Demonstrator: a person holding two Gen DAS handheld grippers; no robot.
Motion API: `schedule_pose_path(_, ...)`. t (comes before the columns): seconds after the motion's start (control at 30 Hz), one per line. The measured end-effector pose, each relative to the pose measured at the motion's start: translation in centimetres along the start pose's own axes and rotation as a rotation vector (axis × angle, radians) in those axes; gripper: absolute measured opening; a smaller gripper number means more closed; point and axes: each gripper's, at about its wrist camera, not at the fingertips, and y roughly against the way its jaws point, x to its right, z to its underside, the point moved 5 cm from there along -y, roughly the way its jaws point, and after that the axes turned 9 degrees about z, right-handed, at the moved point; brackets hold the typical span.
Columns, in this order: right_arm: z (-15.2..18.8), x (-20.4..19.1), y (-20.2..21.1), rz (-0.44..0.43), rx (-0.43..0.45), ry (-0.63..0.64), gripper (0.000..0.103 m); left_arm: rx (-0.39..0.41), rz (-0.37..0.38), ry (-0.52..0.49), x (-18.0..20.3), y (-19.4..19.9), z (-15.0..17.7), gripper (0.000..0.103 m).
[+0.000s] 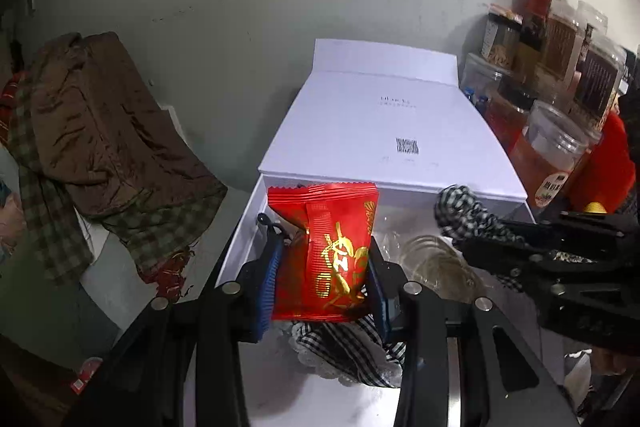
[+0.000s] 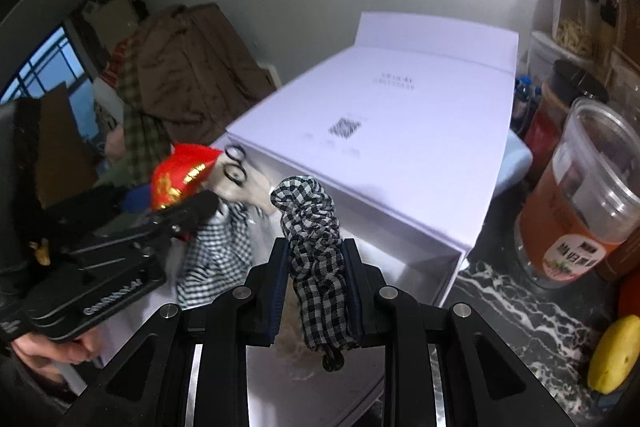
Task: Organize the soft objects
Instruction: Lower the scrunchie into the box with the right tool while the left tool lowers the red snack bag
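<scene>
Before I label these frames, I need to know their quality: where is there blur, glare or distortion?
Left wrist view: mostly sharp, the red packet in the left tool reads clearly; dark fisheye corners, bent edges. Right wrist view: softer, the print on the white box lid is smeared, the checked scrunchie in the right tool stays fairly crisp; light sheen on the plastic jar.

The packet (image 1: pixel 326 255) is bright red with gold lettering and fine ribbing. The scrunchie (image 2: pixel 316 251) is black-and-white gingham; another gingham cloth (image 1: pixel 344 347) of the same check lies in the white box (image 1: pixel 384 131), whose lid carries small grey print and a dark square code. The left claw (image 1: pixel 322 291) is black with blue ribbed pads. The coat (image 1: pixel 104 131) is brown with a green plaid lining. The bench (image 2: pixel 516 311) is black marble veined white. The jar (image 2: pixel 580 211) is clear with an orange label. The banana (image 2: pixel 614 355) is yellow.
</scene>
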Motion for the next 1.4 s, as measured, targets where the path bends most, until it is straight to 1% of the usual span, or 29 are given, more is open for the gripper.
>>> schedule_pose_path(0.13,0.3,0.0,-1.2,0.032,-0.037,0.008,0.026,-0.018,-0.018,-0.024,0.3,-0.4,0.1,0.039)
schedule_pose_path(0.23,0.4,-0.3,-1.3,0.059,-0.032,0.028,0.027,-0.02,-0.03,-0.04,0.5,-0.5,0.1,0.039)
schedule_pose_path(0.33,0.5,-0.4,-1.3,0.061,-0.032,0.03,0.027,-0.046,-0.045,-0.04,0.5,-1.0,0.3,0.039)
schedule_pose_path(0.37,0.5,-0.4,-1.3,0.059,-0.032,0.027,0.028,-0.054,-0.048,-0.037,0.4,-1.1,0.3,0.039)
schedule_pose_path(0.4,0.5,-0.5,-1.3,0.056,-0.031,0.023,0.03,-0.059,-0.051,-0.035,0.4,-1.3,0.3,0.039)
schedule_pose_path(0.43,0.6,-0.5,-1.2,0.054,-0.027,0.018,0.036,-0.062,-0.052,-0.035,0.4,-1.3,0.3,0.039)
schedule_pose_path(0.47,0.5,-0.4,-1.2,0.055,-0.022,0.011,0.045,-0.064,-0.054,-0.038,0.5,-1.4,0.3,0.04)
schedule_pose_path(0.53,0.4,-0.5,-1.0,0.048,-0.016,0.004,0.052,-0.073,-0.068,-0.046,0.6,-1.6,0.4,0.04)
schedule_pose_path(0.63,0.2,-0.4,-0.9,0.046,-0.027,-0.009,0.053,-0.085,-0.069,-0.044,0.5,-1.8,0.5,0.041)
schedule_pose_path(0.7,0.3,-0.3,-0.7,0.049,-0.028,-0.015,0.053,-0.089,-0.081,-0.029,0.2,-1.7,0.5,0.047)
schedule_pose_path(0.77,0.4,-0.1,-0.3,0.038,-0.027,-0.031,0.053,-0.087,-0.098,-0.021,0.0,-1.6,0.5,0.059)
schedule_pose_path(0.83,0.4,0.1,0.1,0.018,-0.027,-0.055,0.053,-0.079,-0.109,-0.018,-0.2,-1.2,0.5,0.065)
schedule_pose_path(0.87,0.4,0.2,0.3,0.013,-0.024,-0.06,0.053,-0.079,-0.11,-0.017,-0.1,-1.2,0.5,0.066)
schedule_pose_path(1.1,0.0,0.4,2.9,0.024,0.025,-0.054,0.053,-0.059,-0.106,-0.006,0.3,0.5,0.3,0.067)
schedule_pose_path(1.3,-0.3,-0.3,5.7,0.047,0.07,-0.034,0.053,0.012,-0.122,-0.023,1.2,3.5,-1.0,0.067)
schedule_pose_path(1.4,-0.3,-0.5,7.3,0.065,0.095,-0.021,0.053,0.05,-0.142,-0.038,1.8,5.4,-1.7,0.067)
